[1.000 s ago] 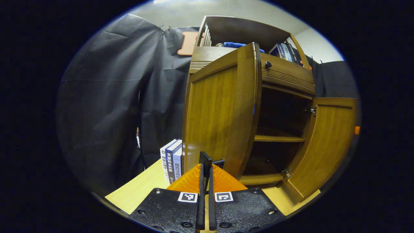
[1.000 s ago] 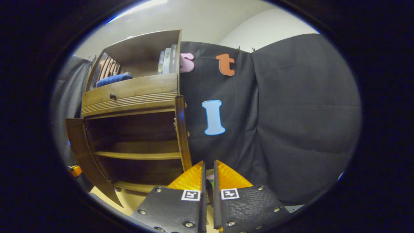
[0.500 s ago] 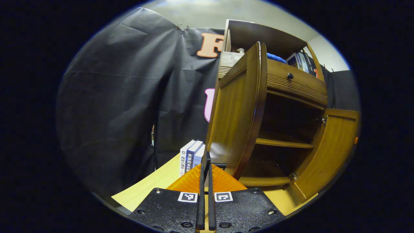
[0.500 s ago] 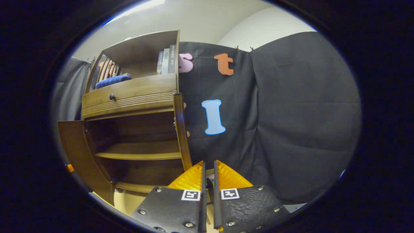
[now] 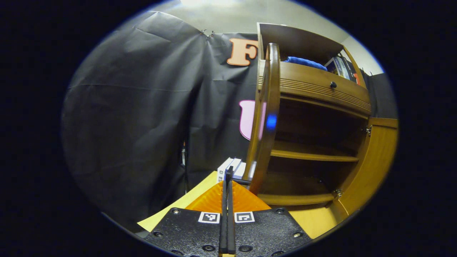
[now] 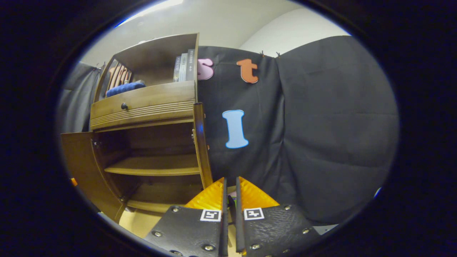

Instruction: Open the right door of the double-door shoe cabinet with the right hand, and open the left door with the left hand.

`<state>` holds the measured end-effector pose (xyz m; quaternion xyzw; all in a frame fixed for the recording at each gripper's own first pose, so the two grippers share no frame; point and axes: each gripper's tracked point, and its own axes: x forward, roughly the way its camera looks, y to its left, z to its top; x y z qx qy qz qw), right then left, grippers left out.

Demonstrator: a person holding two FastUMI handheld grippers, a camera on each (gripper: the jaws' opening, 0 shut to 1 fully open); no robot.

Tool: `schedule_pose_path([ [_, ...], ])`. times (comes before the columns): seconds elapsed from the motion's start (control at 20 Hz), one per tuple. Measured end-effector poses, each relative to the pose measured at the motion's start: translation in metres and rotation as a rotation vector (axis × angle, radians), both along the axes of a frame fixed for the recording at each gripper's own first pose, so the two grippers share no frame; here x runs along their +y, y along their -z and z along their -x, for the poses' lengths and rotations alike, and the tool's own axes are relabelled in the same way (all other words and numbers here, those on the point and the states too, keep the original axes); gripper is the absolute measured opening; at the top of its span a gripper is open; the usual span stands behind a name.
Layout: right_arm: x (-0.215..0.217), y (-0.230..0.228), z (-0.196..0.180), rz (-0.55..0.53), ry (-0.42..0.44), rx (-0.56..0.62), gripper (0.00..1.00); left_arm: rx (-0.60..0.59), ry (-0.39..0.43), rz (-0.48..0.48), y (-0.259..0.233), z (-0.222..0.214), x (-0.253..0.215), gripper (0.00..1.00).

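Two doors of the shoe cabinet (image 5: 314, 89) stand swung wide: the left door (image 5: 266, 117) edge-on near the left hand-held gripper (image 5: 227, 178), the right door (image 6: 201, 146) near the right hand-held gripper (image 6: 230, 185). Both seem rigid, hinged wood, best taken at the free edge. Each gripper looks closed; whether it pinches a door, I cannot tell. Books (image 5: 230, 167) stand on the pale worktop (image 5: 314, 221).

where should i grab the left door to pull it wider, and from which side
Take the small dark handle low on the left door, coming from its outer face. The door stands edge-on, a tall smooth panel with nothing else to pinch; the handle juts out as a thin bar. The left gripper appears shut on it.
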<state>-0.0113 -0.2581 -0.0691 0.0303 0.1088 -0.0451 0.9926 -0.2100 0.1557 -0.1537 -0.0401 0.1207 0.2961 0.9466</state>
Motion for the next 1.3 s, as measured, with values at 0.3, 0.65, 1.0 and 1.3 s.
schedule_pose_path([
  [0.3, -0.003, 0.0, -0.004, -0.016, 0.01, 0.005, 0.09, -0.03, -0.055, 0.037, -0.006, 0.019, 0.009, 0.01],
  [0.65, 0.002, 0.001, 0.007, -0.034, 0.004, 0.008, 0.09, -0.054, -0.051, -0.037, -0.052, 0.02, -0.008, 0.01],
  [1.0, 0.001, -0.05, 0.017, 0.001, 0.021, -0.095, 0.17, -0.165, 0.047, -0.146, -0.156, -0.015, -0.038, 0.0],
  [1.3, 0.063, -0.093, 0.017, 0.01, -0.103, -0.163, 0.12, -0.221, 0.244, -0.115, -0.192, -0.074, -0.116, 0.0],
])
